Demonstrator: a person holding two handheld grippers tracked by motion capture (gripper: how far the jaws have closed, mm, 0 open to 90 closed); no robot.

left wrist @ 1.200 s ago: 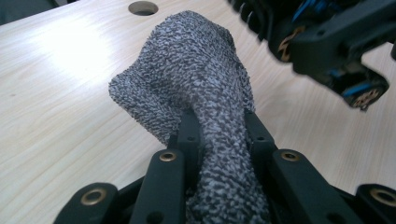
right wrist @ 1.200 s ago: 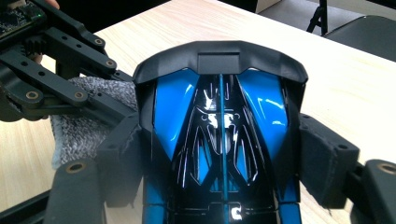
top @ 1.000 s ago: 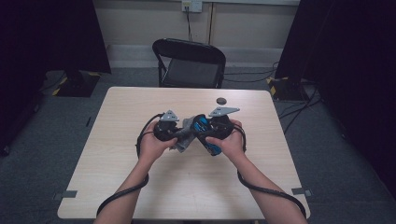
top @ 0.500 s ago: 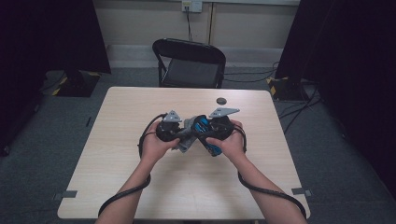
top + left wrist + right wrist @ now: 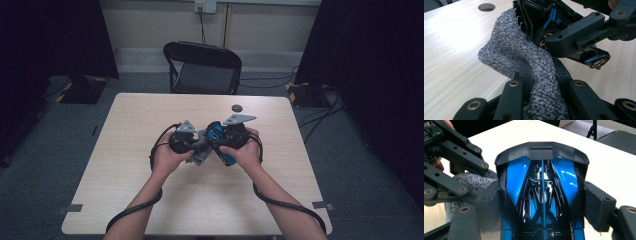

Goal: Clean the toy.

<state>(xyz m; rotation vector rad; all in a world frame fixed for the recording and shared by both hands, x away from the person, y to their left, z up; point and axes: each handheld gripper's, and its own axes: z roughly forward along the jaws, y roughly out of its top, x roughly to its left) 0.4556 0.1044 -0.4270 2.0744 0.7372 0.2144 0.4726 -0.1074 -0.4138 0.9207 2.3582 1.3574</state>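
Jaws on my left gripper (image 5: 541, 82) are clamped tight on a grey cloth (image 5: 509, 52). My right gripper (image 5: 544, 202) stands wide, squeezing a blue and black toy car (image 5: 541, 185) by its sides, just above the table (image 5: 150, 115). Cloth touches car. No writing readable.

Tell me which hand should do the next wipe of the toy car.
Left, probably. The left tool is shut on the grey cloth, which already lies against the blue and black toy car. The right tool clamps the car's sides, steadying it.
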